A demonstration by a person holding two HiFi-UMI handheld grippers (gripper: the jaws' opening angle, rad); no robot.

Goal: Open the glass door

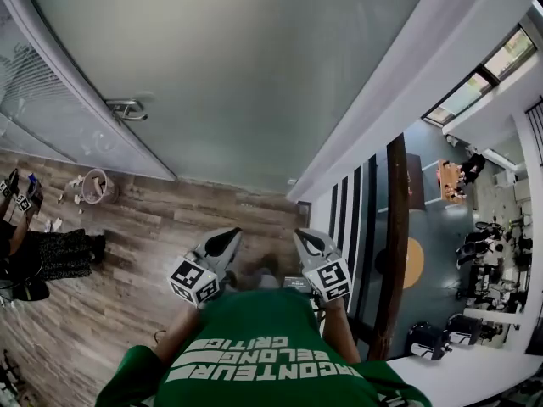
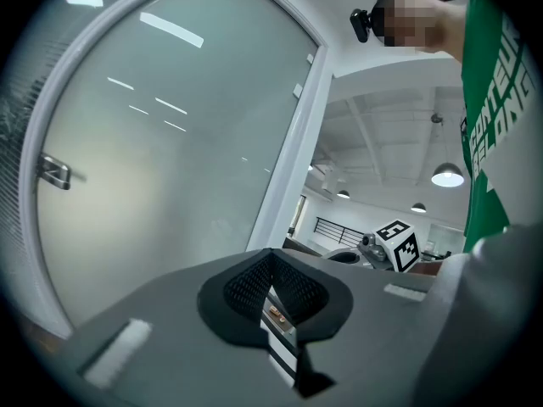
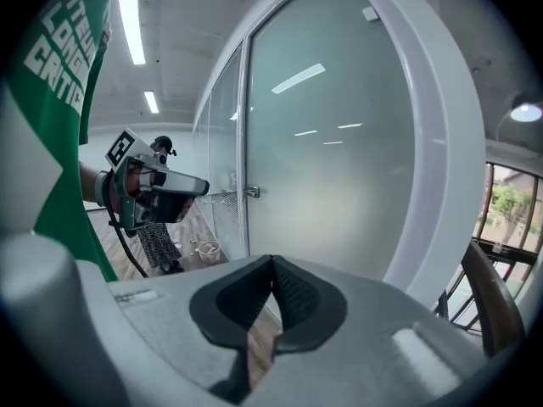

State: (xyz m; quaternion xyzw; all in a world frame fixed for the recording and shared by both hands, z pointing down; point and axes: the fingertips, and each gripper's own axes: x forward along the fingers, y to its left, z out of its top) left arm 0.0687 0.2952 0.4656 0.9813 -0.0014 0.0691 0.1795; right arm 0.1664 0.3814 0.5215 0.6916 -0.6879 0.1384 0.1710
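The frosted glass door (image 1: 246, 66) stands closed ahead of me, its metal handle (image 1: 127, 108) on the left edge. Both grippers hang close to my body, well short of the door. My left gripper (image 1: 222, 242) is shut with nothing between its jaws; in the left gripper view its pads (image 2: 254, 282) meet at the tip, with the door (image 2: 170, 185) and handle (image 2: 55, 172) to the left. My right gripper (image 1: 309, 241) is shut and empty too; the right gripper view shows the door (image 3: 331, 176), the handle (image 3: 252, 192) and the left gripper (image 3: 157, 189) beside it.
A glass partition with blinds (image 1: 34, 117) adjoins the door on the left. On the wood floor lie a small pink basket (image 1: 96, 185) and scattered bits, near a person's legs (image 1: 42, 257). A white door frame (image 1: 399, 91) and a dark railing (image 1: 394, 253) over a lower floor lie right.
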